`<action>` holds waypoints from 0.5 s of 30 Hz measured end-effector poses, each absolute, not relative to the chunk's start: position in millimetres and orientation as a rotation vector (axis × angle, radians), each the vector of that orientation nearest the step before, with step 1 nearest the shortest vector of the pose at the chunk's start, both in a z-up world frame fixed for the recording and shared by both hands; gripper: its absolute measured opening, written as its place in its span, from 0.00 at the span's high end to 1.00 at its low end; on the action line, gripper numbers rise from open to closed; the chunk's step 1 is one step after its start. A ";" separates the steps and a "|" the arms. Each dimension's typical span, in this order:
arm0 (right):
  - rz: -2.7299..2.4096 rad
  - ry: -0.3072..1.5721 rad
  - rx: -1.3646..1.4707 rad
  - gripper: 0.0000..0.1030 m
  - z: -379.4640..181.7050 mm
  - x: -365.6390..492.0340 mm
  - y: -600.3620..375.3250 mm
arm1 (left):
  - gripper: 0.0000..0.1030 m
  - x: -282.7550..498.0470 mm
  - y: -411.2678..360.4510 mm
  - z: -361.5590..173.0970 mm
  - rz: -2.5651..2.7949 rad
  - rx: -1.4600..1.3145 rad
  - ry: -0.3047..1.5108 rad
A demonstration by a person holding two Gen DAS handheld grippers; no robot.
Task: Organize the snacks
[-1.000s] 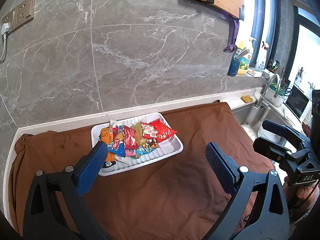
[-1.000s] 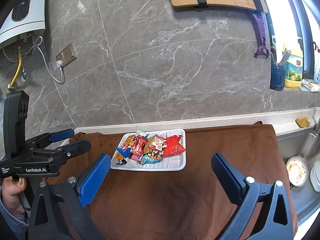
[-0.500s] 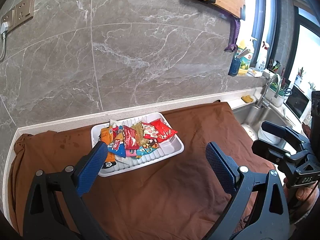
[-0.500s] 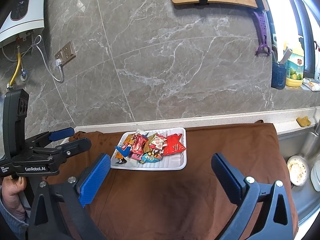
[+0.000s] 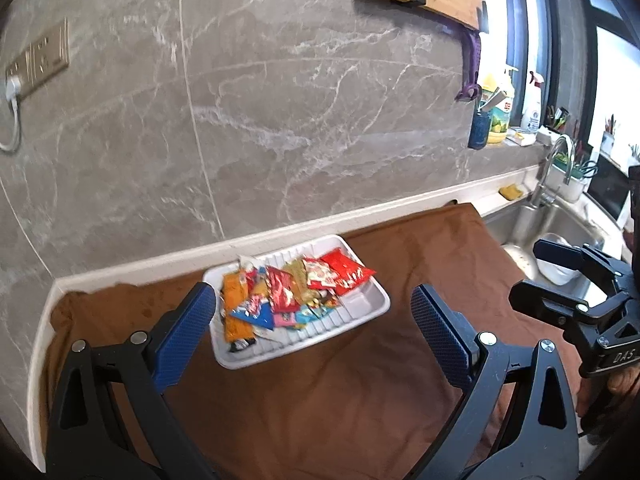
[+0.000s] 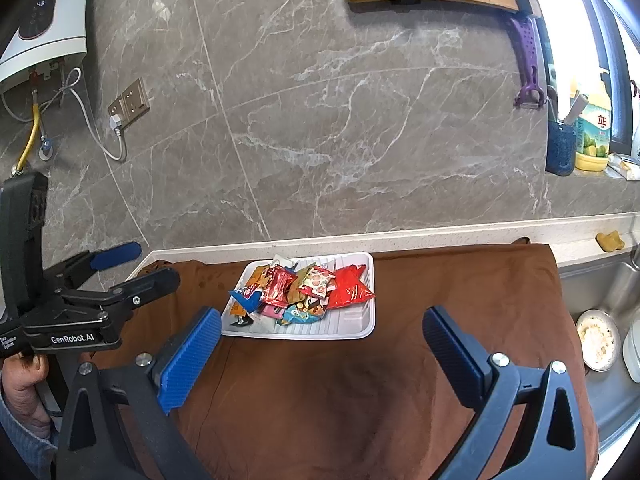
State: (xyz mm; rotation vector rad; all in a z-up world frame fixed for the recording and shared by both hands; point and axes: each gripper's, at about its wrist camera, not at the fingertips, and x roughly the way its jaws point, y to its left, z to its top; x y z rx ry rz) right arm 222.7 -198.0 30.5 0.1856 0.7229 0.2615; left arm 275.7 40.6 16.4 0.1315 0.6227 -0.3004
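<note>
Snacks all sit heaped in the tray on the table, both grippers' fingers wide open and empty, so I can't tell sorted from unsorted.

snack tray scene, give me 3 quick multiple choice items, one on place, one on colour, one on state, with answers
1. Where does the white tray sit?
A. in the sink
B. on the brown cloth
C. on the window ledge

2. What colour is the big packet at the tray's right end?
A. red
B. green
C. black

3. How do the left gripper and right gripper stand?
A. both shut on packets
B. one open, one shut
C. both open, holding nothing

Answers: 1 B, the brown cloth lies under the tray on all sides. 2 A, its wrapper is plain red. 3 C, each pair of blue pads is wide apart, short of the tray.
</note>
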 end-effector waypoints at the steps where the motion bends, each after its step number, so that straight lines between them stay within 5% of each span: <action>1: 0.262 0.724 0.187 0.00 30.2 222.9 -197.8 | 0.03 274.3 40.2 17.5 -0.314 0.129 0.614; 15: 0.269 0.749 0.218 0.00 23.4 225.7 -198.3 | 0.03 264.0 39.6 21.6 -0.212 0.178 0.546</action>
